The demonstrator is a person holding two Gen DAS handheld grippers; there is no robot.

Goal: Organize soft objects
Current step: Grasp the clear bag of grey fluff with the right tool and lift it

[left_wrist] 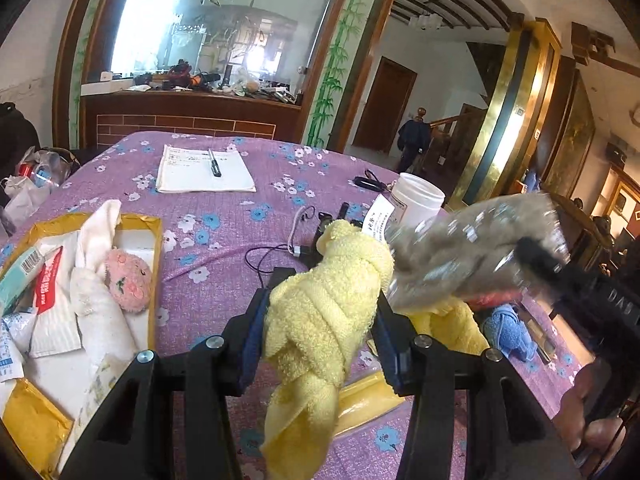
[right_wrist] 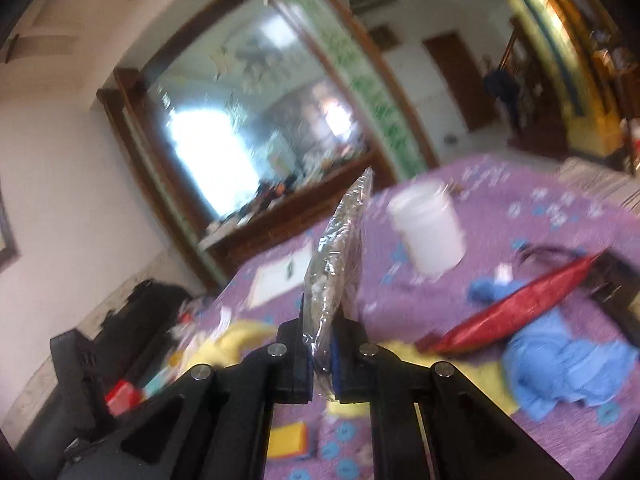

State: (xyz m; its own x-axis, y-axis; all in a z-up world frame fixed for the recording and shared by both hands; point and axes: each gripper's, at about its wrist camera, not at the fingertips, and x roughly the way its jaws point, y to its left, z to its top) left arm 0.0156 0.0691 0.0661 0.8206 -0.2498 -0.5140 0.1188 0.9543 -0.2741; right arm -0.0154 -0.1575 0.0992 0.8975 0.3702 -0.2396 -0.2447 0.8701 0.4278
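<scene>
"das" on right gripper [left_wrist: 538,258]

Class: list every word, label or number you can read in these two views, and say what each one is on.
"DAS": white letters on the right tool's black body.
Red-and-white packet in the yellow box: print too small to read.
White tag: too small.
Notepad: illegible.
Right wrist view: blurred, nothing readable.

A purple flowered cloth [left_wrist: 224,240] covers the table. On its far part lies a notepad [left_wrist: 204,170] with a pen [left_wrist: 215,162] on top. A white jar [left_wrist: 418,199] stands to the right, and black cables [left_wrist: 276,256] lie near it. Behind the table is a mirror [left_wrist: 208,28] above a wooden shelf [left_wrist: 188,98] full of small items.
</scene>
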